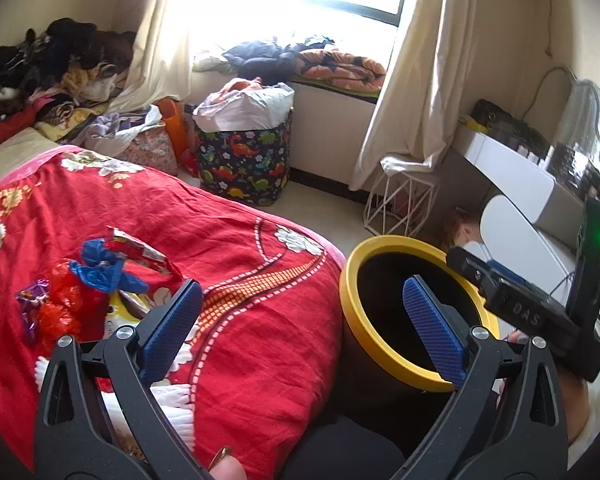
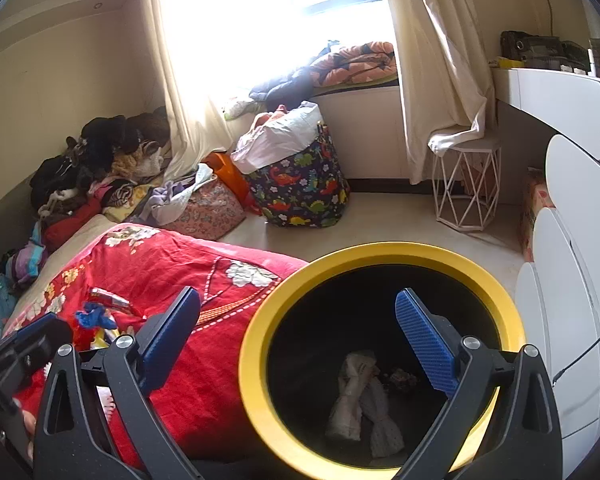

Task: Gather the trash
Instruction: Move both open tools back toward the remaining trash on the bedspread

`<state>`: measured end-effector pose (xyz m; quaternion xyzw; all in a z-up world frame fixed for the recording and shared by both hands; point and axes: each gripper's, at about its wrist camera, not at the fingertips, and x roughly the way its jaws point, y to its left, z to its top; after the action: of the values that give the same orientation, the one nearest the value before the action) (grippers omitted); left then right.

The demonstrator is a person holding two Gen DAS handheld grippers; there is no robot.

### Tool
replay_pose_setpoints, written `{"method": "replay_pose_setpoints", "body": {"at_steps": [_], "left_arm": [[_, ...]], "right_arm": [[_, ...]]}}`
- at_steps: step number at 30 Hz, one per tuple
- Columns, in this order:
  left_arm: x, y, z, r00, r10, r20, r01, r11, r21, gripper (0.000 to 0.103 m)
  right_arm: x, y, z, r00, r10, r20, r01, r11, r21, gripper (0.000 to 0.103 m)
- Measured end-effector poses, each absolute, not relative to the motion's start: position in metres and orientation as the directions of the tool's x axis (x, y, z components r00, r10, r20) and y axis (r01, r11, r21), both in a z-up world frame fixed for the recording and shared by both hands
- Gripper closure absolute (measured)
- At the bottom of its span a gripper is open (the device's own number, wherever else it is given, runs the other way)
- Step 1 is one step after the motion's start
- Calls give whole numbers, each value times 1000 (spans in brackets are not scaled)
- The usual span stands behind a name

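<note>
A black bin with a yellow rim (image 1: 350, 280) (image 2: 256, 340) stands on the floor beside the bed's red floral blanket (image 1: 236, 264). White crumpled trash (image 2: 360, 396) lies in its bottom. On the blanket lies a pile of trash: a blue plastic piece (image 1: 100, 268) (image 2: 94, 316), red plastic (image 1: 58, 304), a purple wrapper (image 1: 32, 304), a shiny red wrapper (image 1: 140, 250) and a yellow packet (image 1: 120, 312). My left gripper (image 1: 304, 328) is open and empty, over the blanket's edge and the bin. My right gripper (image 2: 300, 344) is open and empty above the bin's mouth.
A dinosaur-print basket (image 1: 246, 160) full of laundry, a white wire stool (image 1: 400, 204) and curtains stand by the window. Clothes are piled at the bed's far end (image 1: 52, 68). A white desk and rounded chair (image 2: 572, 300) are at the right.
</note>
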<state>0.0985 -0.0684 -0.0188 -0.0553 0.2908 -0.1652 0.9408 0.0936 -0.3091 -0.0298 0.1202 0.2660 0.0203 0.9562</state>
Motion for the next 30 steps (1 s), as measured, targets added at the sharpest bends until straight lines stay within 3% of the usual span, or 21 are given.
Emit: {"method": "replay_pose_setpoints", "body": {"at_steps": [30], "left_arm": [[100, 6, -8, 845, -210, -492, 126, 972, -197, 11]], "right_arm": [[88, -242, -22, 833, 231, -502, -132, 966, 224, 7]]}}
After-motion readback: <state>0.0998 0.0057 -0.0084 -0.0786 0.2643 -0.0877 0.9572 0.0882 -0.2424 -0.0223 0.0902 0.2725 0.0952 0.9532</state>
